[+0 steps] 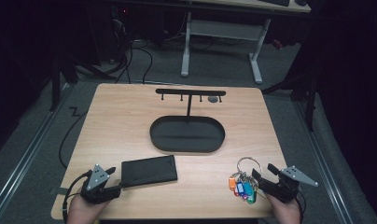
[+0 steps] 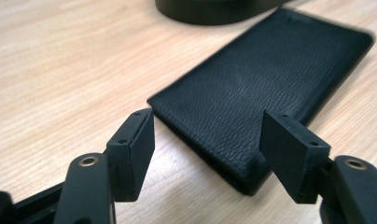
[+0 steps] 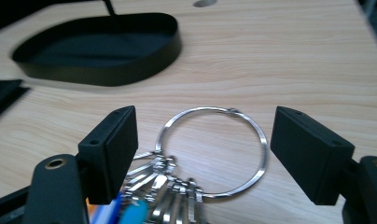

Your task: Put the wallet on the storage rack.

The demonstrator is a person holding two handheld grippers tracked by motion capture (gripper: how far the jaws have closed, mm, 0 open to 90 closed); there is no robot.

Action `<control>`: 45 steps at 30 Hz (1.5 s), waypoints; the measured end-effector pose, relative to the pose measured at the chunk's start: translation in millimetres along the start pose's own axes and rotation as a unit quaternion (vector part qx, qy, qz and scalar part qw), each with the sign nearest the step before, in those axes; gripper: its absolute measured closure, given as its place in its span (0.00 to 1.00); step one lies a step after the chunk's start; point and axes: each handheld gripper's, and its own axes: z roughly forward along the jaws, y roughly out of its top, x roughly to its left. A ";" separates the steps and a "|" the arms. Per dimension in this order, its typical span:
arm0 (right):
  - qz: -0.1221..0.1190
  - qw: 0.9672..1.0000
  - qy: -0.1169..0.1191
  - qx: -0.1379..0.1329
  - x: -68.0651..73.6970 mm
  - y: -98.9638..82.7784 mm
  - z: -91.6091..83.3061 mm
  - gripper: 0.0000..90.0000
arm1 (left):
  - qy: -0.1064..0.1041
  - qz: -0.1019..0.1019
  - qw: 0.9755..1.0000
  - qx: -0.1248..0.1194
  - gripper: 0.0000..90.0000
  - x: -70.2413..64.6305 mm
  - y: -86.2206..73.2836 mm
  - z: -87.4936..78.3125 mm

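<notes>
while both hands sit low at the near edge of the table (image 1: 130,100), i see each gripper lying almost flat and aimed inward and away from me. my left gripper (image 1: 113,179) is at the near left corner, the hand (image 1: 84,210) under it coming up over the table edge, its grey plate facing up. its jaws stand apart, and in the left gripper view the near end of the wallet (image 2: 261,98) lies between them; whether the pads touch it i cannot tell. the wallet lies flat on the table just right of that gripper, near the front edge, left of centre.

my right gripper (image 1: 263,175) is at the near right corner, tipped a little toward the table, wrist (image 1: 287,212) low behind it. its jaws are spread wide, nothing gripped. the key ring (image 3: 214,151) lies on the wood between the pads, touching neither; the keys and coloured tags (image 1: 242,186) fan toward me beside the left jaw.

the black tray (image 1: 186,134) with its hook stand (image 1: 190,93) sits mid-table, well apart from both grippers.
</notes>
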 end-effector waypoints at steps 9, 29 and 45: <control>-0.019 1.000 0.015 -0.004 7.0 -0.3 5.1 0.23 | -0.010 0.025 1.000 0.002 0.40 -8.7 4.9 6.3; -0.034 0.999 0.031 -0.006 13.7 1.1 9.0 0.24 | 0.012 -0.007 1.000 0.019 0.80 3.2 2.3 -2.1; -0.031 0.999 0.038 -0.006 11.7 1.7 9.2 0.26 | -0.012 0.031 0.998 0.062 1.00 -19.3 1.1 2.3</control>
